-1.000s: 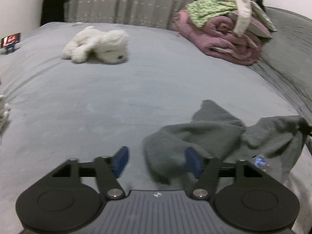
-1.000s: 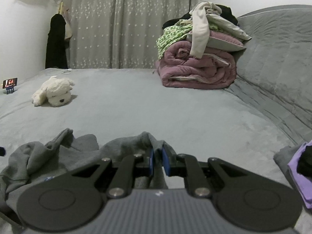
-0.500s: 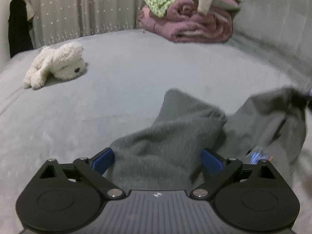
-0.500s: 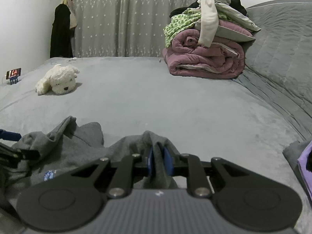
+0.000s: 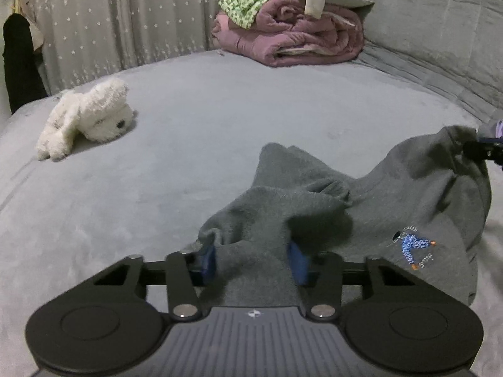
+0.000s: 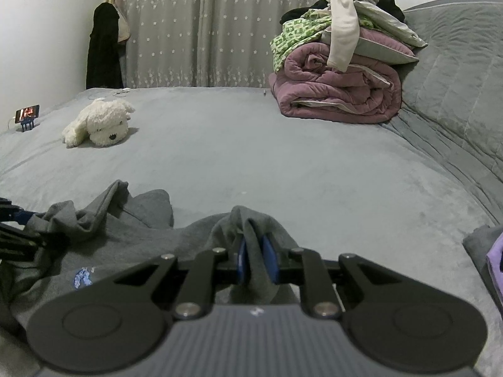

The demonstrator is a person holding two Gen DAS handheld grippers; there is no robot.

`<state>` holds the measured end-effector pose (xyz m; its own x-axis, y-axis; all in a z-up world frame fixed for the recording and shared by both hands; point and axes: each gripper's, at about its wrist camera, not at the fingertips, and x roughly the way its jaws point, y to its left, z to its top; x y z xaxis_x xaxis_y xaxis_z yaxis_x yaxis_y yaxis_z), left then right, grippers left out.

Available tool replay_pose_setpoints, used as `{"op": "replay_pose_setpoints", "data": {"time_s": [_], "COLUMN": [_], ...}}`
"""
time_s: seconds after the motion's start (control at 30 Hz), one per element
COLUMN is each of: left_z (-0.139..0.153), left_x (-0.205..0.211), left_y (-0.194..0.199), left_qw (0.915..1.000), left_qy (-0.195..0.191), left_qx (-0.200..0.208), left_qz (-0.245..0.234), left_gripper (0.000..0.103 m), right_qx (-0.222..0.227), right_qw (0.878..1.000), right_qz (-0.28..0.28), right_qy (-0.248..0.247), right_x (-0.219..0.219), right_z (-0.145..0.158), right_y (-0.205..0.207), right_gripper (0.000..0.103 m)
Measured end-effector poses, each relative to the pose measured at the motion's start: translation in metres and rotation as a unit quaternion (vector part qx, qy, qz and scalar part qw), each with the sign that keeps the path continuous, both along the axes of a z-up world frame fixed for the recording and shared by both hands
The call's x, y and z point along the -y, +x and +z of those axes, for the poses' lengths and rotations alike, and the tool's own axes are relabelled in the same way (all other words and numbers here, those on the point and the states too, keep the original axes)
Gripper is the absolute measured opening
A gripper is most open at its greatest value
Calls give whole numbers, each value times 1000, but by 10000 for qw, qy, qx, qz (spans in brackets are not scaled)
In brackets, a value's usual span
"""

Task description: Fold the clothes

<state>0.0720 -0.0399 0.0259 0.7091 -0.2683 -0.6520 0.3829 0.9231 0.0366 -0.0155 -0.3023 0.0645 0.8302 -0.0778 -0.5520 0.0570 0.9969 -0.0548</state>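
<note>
1 grey sweater – 2 grippers | left gripper closing on it | right gripper clamped

Soft cloth over a matt bed

The grey sweatshirt is fuzzy knit with a stitched blue emblem; the bed cover looks velvety, the plush dog shaggy, the quilt puffy.

left gripper jaws just closing (cloth between), right gripper clamped
</note>
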Motion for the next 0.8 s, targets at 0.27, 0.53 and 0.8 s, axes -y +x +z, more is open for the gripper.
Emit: {"op": "replay_pose_setpoints", "data": {"time_s": [0.27,0.53,0.8], "left_z": [15,19,19], "left_x": [-41,-71,-71], "left_y": [2,-5,-26], "left_qw": [9971,9917,9956], "left_qy": [-199,-190,-76], "left_qx": [-16,-85,-120], "left_qz": [739,1265,931], "left_gripper": [10,10,10], "right_qx": [25,14,-15], "right_qw": [10000,9999,9992], "right_qz": [29,86,383], "right_qy": [-29,-71,-65], "right_x": [0,-3,-14], "right_z": [-1,-2,-4], "right_y": [-1,-2,-4], "right_gripper": [14,14,14]}}
